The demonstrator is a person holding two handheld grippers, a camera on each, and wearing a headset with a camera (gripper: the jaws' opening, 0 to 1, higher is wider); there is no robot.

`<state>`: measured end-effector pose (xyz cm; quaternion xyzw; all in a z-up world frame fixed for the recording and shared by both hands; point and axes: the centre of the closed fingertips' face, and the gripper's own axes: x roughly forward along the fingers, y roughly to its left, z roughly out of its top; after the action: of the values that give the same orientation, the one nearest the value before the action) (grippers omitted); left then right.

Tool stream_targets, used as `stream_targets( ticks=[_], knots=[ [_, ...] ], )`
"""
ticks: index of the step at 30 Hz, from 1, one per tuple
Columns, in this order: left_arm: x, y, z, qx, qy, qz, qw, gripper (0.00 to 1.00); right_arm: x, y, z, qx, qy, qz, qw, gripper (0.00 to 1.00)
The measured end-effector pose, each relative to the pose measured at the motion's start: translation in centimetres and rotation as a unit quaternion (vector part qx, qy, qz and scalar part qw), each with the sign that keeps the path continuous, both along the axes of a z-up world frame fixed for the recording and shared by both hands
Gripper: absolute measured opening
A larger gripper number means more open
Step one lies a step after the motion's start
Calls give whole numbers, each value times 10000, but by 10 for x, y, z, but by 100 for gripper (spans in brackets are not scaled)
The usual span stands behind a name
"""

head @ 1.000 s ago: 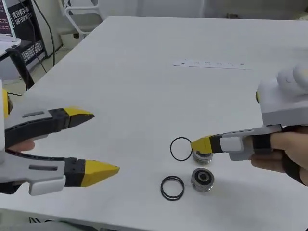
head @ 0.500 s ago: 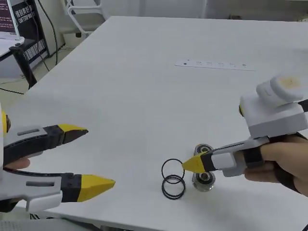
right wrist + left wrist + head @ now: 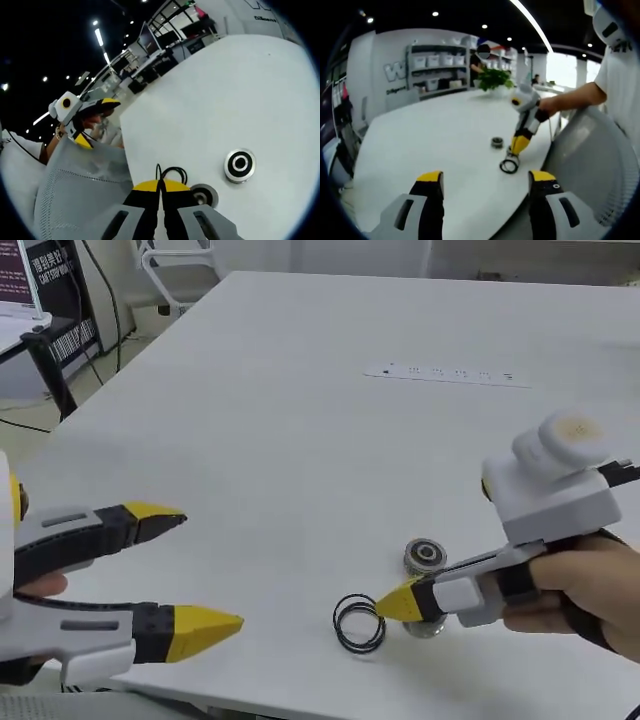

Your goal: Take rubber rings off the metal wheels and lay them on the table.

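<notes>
Clamped on a rubber ring, the right gripper hangs just over the laid rings by the tabletop's near edge, the spread-jawed left gripper well apart.

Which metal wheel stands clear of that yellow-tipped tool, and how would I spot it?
On the white table, find the right hand-held gripper near the front edge. One metal wheel hides partly under its yellow tip beside the black rubber rings; the free wheel sits just beyond, alone, its dark centre fully showing.
</notes>
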<state>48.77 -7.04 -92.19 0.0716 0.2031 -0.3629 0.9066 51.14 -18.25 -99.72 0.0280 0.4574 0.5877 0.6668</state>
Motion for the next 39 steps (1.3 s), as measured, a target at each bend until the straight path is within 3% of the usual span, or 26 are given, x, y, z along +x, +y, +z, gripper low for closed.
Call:
stream_targets(
  ticks=[6,26,36,39],
  knots=[
    [0,0,-2,-73,40,41,10000,69,2,-3,-8,-146,-23,-13,9999,0],
    [-1,-1,-3,-26,97,15,9999,67,9,-4,-11,-202,-98,-125,9997,0],
    [-1,-1,-4,-43,108,11,9999,67,15,-5,-15,-308,-283,-71,9991,0],
    [-1,-1,-4,-52,113,11,9999,67,16,-4,-16,-334,-485,20,9983,0]
  ],
)
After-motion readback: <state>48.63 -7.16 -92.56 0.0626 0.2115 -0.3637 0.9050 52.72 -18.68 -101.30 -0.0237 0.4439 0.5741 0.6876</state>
